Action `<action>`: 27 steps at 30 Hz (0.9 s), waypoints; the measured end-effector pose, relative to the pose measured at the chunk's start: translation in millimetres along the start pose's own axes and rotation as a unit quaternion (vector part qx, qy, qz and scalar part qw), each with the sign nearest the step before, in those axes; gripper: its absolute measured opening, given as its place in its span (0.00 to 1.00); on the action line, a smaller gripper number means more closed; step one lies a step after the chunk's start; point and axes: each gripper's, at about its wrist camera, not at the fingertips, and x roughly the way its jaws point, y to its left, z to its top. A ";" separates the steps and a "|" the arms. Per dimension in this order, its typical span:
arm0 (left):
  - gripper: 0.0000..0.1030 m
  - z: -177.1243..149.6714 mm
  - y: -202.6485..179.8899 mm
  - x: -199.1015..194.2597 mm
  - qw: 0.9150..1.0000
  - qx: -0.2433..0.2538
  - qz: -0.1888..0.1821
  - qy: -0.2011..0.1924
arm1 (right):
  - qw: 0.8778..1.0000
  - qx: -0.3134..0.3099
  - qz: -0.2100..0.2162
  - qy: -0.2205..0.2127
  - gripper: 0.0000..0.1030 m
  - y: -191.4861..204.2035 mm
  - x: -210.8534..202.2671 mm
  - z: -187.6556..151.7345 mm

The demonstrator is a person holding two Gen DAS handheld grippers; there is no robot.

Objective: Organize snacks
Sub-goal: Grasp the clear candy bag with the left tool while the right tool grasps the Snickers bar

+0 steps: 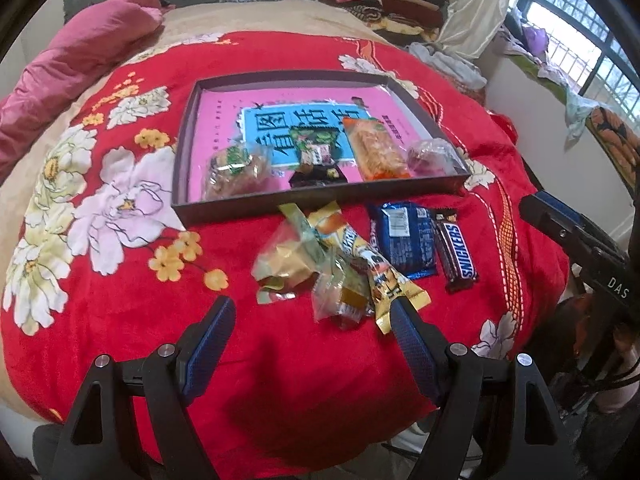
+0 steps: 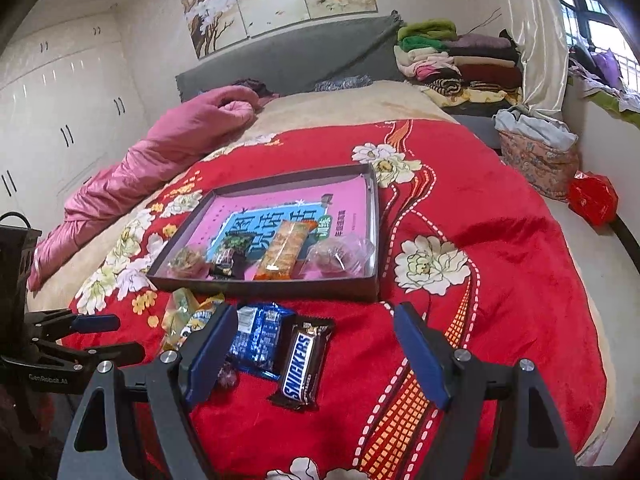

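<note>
We find the left hand-held gripper spread wide with nothing between its fingers, hovering above the red floral blanket on the bed. Directly ahead of its fingertips lies a loose cluster of snacks: a clear candy packet, a yellow wrapper whose near end lies next to the right finger, though we cannot tell whether they touch, and a crinkled pale packet just beyond. Further ahead and to the right of this gripper lie a blue packet and a Snickers bar, side by side.

The right hand-held gripper is likewise wide open and holds nothing. The Snickers bar sits between its fingers, nearer the left one, resting on the blanket. The blue packet lies just left of the bar, partly hidden behind the left finger.

Beyond both grippers stands a shallow dark tray with a pink and blue printed floor. Along its near wall we count four items: a clear packet with green print, a dark small packet, an orange long packet and a clear bag with dark contents. The rest of the tray floor shows only print.

A pink quilt lies far ahead to the left.
</note>
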 end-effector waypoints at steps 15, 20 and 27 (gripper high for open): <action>0.55 -9.1 13.9 24.7 0.997 -0.050 -0.051 0.018 | 0.998 -0.001 -0.020 0.051 0.78 0.4 20.8 -12.1; 0.52 -7.7 15.5 33.1 0.995 -0.061 -0.071 0.026 | 0.997 0.007 -0.025 0.077 0.78 -1.9 32.1 -16.4; 0.48 -5.2 14.4 44.9 0.995 -0.060 -0.078 0.033 | 0.994 0.001 -0.023 0.111 0.72 1.9 51.8 -25.4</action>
